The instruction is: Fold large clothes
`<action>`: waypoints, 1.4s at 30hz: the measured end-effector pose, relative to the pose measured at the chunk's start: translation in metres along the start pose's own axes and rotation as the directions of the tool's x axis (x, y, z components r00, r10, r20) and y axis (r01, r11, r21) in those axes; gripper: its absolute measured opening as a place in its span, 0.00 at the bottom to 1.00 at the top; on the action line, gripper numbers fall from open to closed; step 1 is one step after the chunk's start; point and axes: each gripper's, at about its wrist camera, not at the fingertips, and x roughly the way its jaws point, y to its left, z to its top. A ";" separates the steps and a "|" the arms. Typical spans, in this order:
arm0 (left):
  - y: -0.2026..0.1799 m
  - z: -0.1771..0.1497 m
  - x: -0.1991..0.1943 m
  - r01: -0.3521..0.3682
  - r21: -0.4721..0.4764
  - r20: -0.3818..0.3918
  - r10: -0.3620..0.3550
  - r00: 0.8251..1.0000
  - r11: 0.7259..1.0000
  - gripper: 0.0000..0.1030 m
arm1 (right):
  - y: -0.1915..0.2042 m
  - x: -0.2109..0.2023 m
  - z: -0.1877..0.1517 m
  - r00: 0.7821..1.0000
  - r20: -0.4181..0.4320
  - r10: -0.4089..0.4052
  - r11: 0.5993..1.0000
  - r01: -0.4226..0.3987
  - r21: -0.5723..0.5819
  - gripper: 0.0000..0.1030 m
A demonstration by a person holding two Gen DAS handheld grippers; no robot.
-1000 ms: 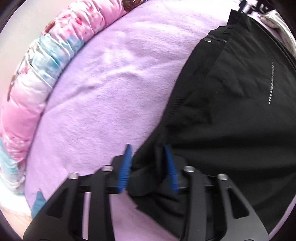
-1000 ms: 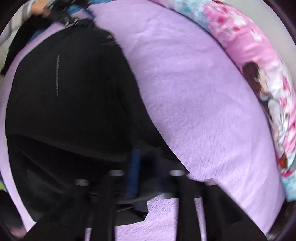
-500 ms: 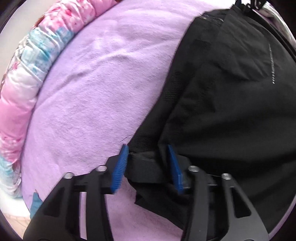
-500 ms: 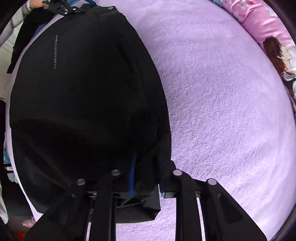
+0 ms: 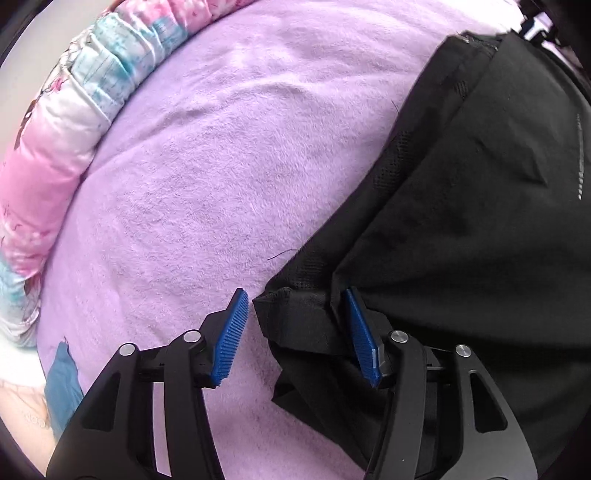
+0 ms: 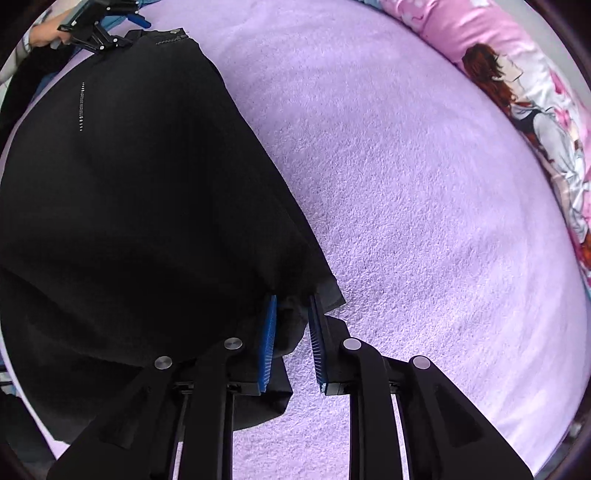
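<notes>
A large black garment (image 5: 461, 221) lies on a lilac bed sheet (image 5: 207, 184). A line of small white dots runs down it. In the left wrist view its folded corner sits between the blue pads of my left gripper (image 5: 295, 325), whose jaws stand wide apart and loose around the cloth. In the right wrist view the same garment (image 6: 129, 203) fills the left side. My right gripper (image 6: 291, 321) has its blue pads a little apart with the garment's near corner between them. The left gripper (image 6: 96, 26) shows at the garment's far end.
A rolled pink, white and blue printed quilt (image 5: 66, 122) runs along the bed's edge, also seen in the right wrist view (image 6: 528, 96). Bare lilac sheet (image 6: 424, 221) spreads to the right of the garment. A blue patch (image 5: 62, 380) lies by the left gripper.
Both grippers have opened: the left jaws spread wide off the corner, the right pads parted slightly. The garment has settled flatter on the sheet and both grippers have shifted along it.
</notes>
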 end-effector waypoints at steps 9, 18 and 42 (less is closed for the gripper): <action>0.025 -0.036 -0.102 0.070 -0.307 0.318 0.033 0.948 0.949 0.94 | 0.044 -0.106 -0.033 0.942 0.310 -0.131 0.984 0.085 0.158 0.94; -0.036 -0.117 -0.090 0.174 -0.695 0.269 0.027 0.963 0.698 0.95 | 0.106 -0.086 -0.090 0.913 0.256 -0.319 0.707 0.049 0.706 0.94; -0.065 -0.222 -0.047 0.511 -0.692 0.502 -0.169 0.848 0.510 0.14 | 0.152 -0.017 -0.213 0.881 0.410 -0.236 0.499 -0.252 0.829 0.07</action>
